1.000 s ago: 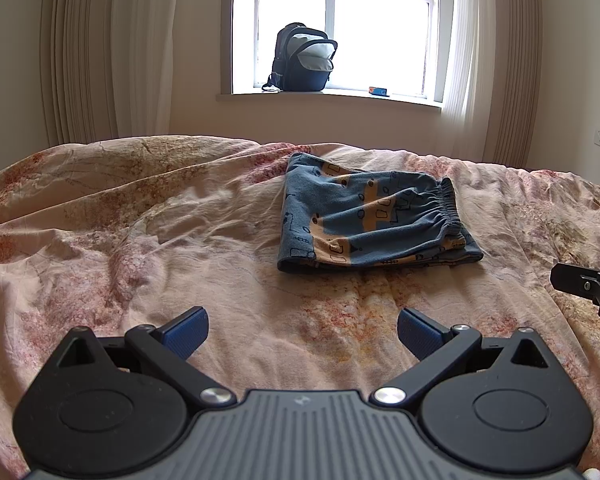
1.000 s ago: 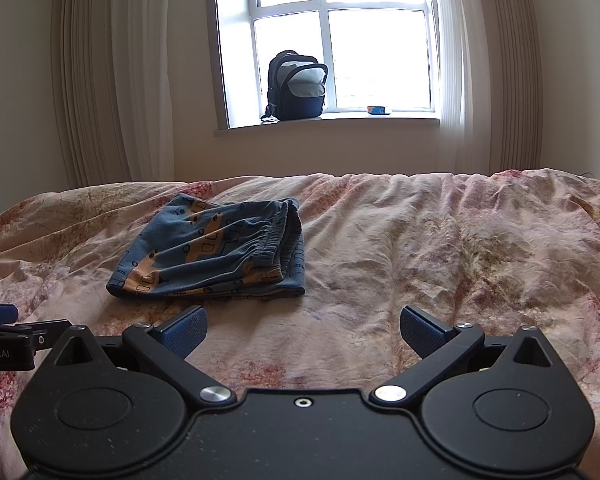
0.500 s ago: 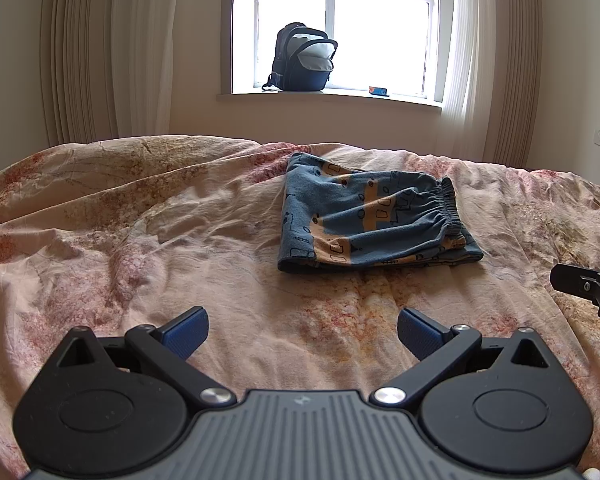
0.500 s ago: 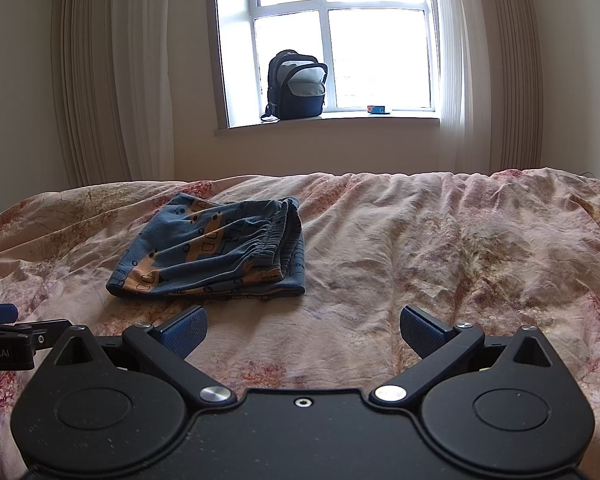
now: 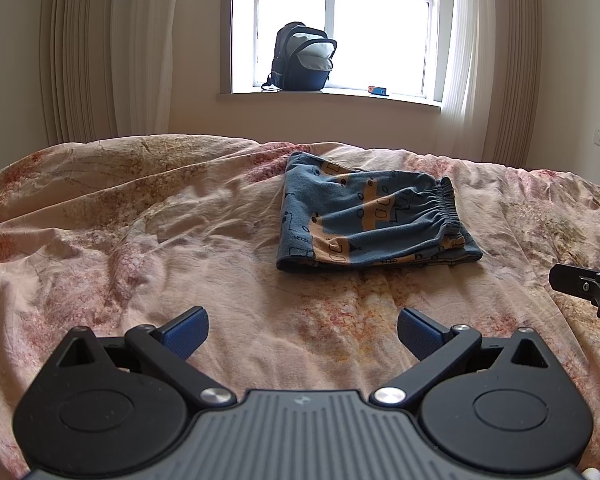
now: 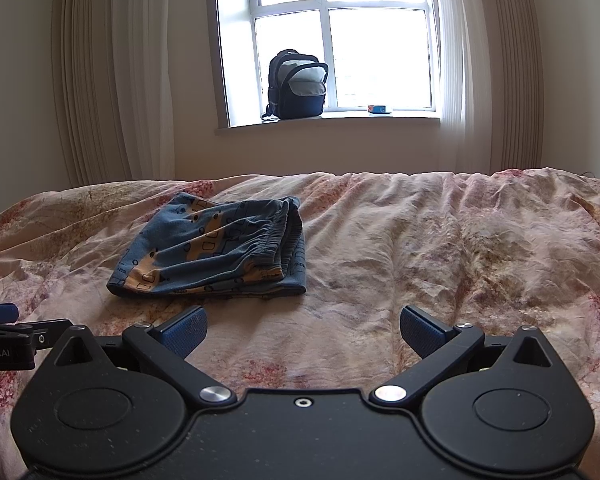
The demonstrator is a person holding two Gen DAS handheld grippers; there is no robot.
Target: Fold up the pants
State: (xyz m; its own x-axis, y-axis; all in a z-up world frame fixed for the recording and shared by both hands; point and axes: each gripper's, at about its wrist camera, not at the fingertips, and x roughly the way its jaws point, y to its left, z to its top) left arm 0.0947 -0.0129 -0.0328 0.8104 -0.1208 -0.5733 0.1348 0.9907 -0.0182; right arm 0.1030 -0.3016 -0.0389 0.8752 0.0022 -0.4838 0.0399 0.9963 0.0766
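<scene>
1. Lying on the bedspread [image 5: 148, 248], the pants [image 5: 364, 220] are folded into a compact, layered rectangle, blue with orange bands and small printed shapes; the elastic waistband sits on the folded stack's right side in the left wrist view.
2. Left gripper [image 5: 302, 330]: fingers spread wide apart, blue pads [image 5: 186, 330] exposed, nothing between them. It hovers over bare bedspread, short of the pants and clear of them.
3. Right gripper [image 6: 303, 332]: fingers likewise spread wide, holding nothing, positioned above bedspread to the right of the pants [image 6: 220, 248], not touching them.
4. Each gripper's tip appears at the edge of the other's view.
5. Background: a dark backpack [image 6: 298, 84] stands open on the windowsill [image 6: 328, 122], with a small box [image 6: 379, 109] further along it. Curtains [image 6: 112, 80] hang at both sides of the window.
</scene>
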